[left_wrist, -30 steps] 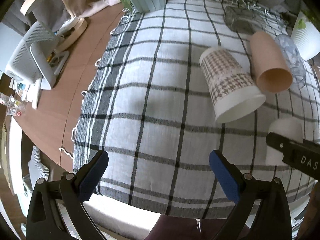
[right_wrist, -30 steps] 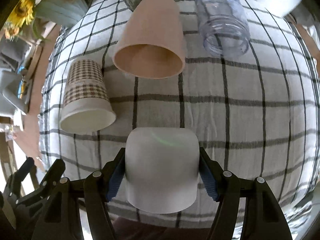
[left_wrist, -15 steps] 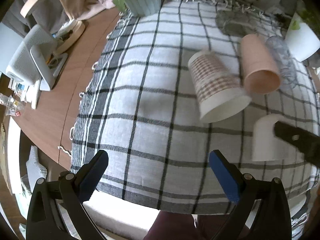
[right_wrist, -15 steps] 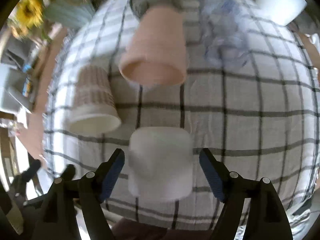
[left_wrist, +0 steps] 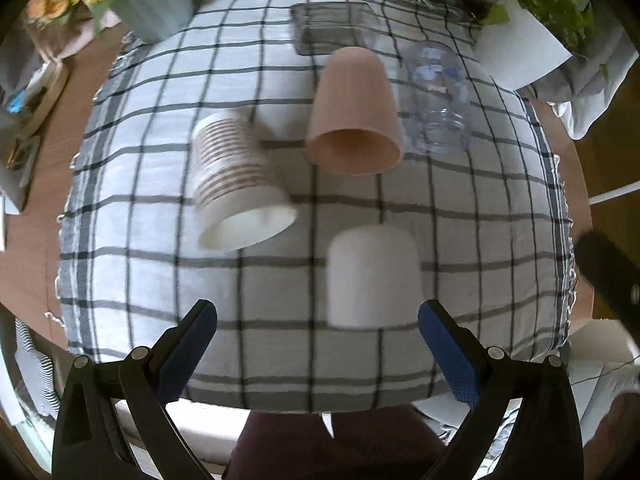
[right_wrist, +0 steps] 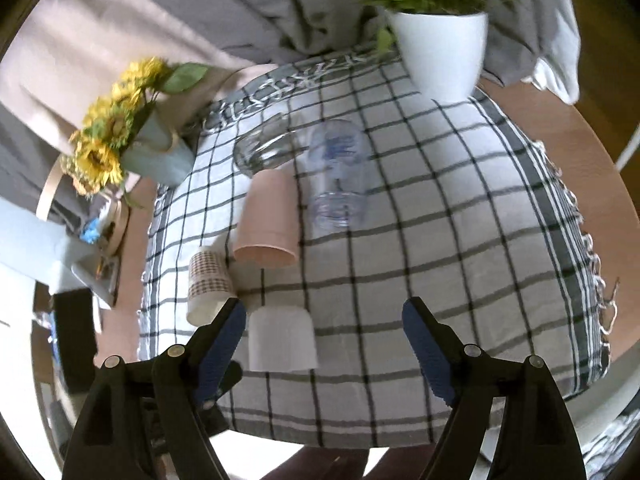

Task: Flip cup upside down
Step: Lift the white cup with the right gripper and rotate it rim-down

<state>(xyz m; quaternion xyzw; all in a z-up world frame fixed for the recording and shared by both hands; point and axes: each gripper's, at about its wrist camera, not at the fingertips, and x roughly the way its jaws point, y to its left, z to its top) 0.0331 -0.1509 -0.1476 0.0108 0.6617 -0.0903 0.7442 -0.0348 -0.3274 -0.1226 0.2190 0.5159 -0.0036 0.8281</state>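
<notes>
A plain white cup [left_wrist: 373,276] stands upside down on the checked cloth near its front edge; it also shows in the right wrist view [right_wrist: 281,338]. My left gripper [left_wrist: 318,344] is open and empty, just in front of the white cup. My right gripper [right_wrist: 320,344] is open and empty, drawn back and raised, with the white cup beside its left finger. A patterned paper cup [left_wrist: 236,184] and a pink cup [left_wrist: 354,112] lie on their sides behind it.
A clear plastic cup [left_wrist: 438,98] and a glass [left_wrist: 332,30] lie on their sides further back. A white plant pot [right_wrist: 440,48] stands at the back right, a sunflower vase [right_wrist: 152,148] at the back left. Bare wooden table [right_wrist: 560,152] surrounds the cloth.
My right gripper opened, let go of the white cup and pulled back and up. My left gripper swung to the right, so the white cup now sits in front of it.
</notes>
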